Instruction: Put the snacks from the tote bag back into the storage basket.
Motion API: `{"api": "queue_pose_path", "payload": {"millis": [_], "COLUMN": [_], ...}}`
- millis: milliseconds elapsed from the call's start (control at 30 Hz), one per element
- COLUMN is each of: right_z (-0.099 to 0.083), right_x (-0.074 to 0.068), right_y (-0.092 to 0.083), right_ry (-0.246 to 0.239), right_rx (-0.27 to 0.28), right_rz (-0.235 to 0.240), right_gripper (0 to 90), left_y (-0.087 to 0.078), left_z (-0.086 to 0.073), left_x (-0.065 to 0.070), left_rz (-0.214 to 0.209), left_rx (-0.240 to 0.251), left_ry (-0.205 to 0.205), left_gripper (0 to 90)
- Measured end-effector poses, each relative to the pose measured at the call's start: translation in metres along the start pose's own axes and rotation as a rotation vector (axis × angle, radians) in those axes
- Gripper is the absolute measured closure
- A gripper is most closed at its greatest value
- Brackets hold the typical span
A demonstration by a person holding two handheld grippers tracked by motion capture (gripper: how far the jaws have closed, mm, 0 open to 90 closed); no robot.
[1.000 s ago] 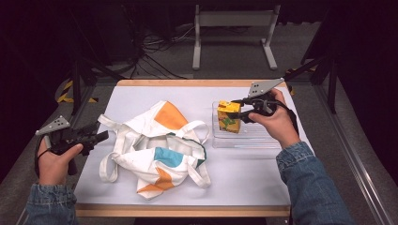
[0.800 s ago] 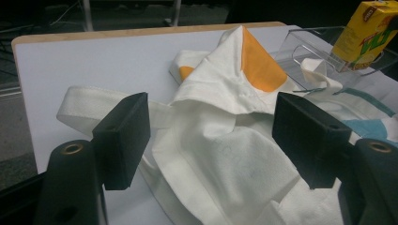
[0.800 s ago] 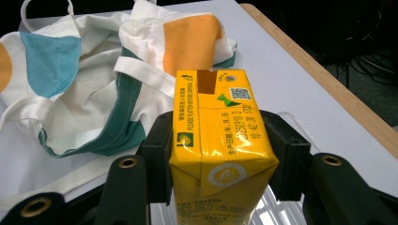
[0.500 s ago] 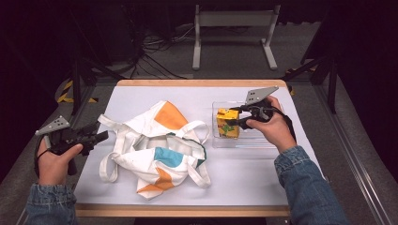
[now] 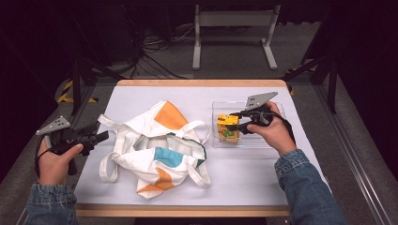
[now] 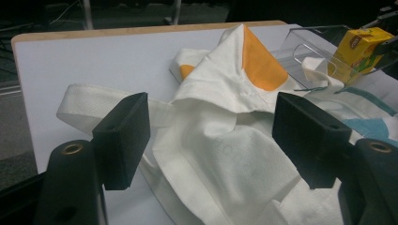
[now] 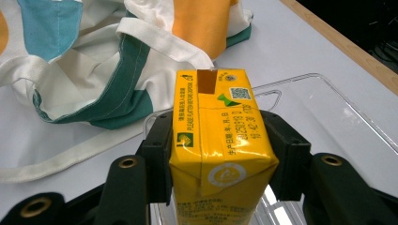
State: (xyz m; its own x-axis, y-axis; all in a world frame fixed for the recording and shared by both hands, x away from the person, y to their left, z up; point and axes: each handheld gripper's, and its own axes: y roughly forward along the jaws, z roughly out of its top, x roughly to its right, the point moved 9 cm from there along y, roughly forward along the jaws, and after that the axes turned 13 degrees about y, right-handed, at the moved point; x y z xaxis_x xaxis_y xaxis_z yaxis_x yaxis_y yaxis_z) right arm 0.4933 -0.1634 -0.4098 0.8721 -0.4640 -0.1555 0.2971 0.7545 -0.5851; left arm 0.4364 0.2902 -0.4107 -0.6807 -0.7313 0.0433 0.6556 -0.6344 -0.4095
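right gripper [image 5: 238, 125]: jaws clamped on both sides of the yellow drink carton [image 5: 227, 129], carton upright
carton location: inside the clear plastic tray [image 5: 248, 141], 3 o'clock on the table [image 5: 141, 96], tray just beside the tote bag [image 5: 162, 145]
left gripper [image 5: 96, 137]: jaws wide apart, holding nothing, at 9 o'clock, aimed at the bag's near strap
risk 1: carton is soft; hard squeeze could dent or burst it
risk 2: grip sits low on the carton; tilting it may snag the tray wall and drag the tray
risk 3: bag mouth collapsed flat; carton may catch on fabric unless the left gripper opens it
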Motion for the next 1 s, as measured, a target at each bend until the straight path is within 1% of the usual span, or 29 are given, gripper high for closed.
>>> {"api": "queue_pose_path", "payload": {"millis": [167,200,267,500,700,833,1000], "right_z": [-0.004,-0.007,-0.007,-0.013,-0.018,-0.020,-0.017], "right_x": [0.001,0.002,0.002,0.005,0.006,0.006,0.005], "right_y": [0.002,0.003,0.002,-0.003,-0.006,-0.008,-0.010], "right_ry": [-0.012,-0.011,-0.005,0.020,0.008,0.014,0.029], "right_rx": [-0.024,-0.039,-0.036,-0.050,-0.074,-0.074,-0.040], "right_rz": [0.000,0.006,0.011,0.030,0.025,0.028,0.024], "right_gripper": [51.4,51.3,51.3,50.9,50.5,49.4,43.2], "left_y": [0.000,0.000,0.000,0.001,0.001,0.002,0.003], "left_z": [0.000,0.000,0.000,0.000,0.000,0.000,0.000], "left_x": [0.000,0.000,0.000,0.000,0.000,0.001,0.001], "left_rz": [0.002,0.002,0.000,-0.002,-0.001,-0.003,-0.003], "left_rx": [0.002,0.002,0.001,-0.003,-0.003,-0.005,-0.007], "left_ry": [0.000,0.000,0.000,0.004,0.003,0.005,0.001], "left_gripper": [29.2,29.2,29.2,29.1,29.0,29.0,29.0]}}
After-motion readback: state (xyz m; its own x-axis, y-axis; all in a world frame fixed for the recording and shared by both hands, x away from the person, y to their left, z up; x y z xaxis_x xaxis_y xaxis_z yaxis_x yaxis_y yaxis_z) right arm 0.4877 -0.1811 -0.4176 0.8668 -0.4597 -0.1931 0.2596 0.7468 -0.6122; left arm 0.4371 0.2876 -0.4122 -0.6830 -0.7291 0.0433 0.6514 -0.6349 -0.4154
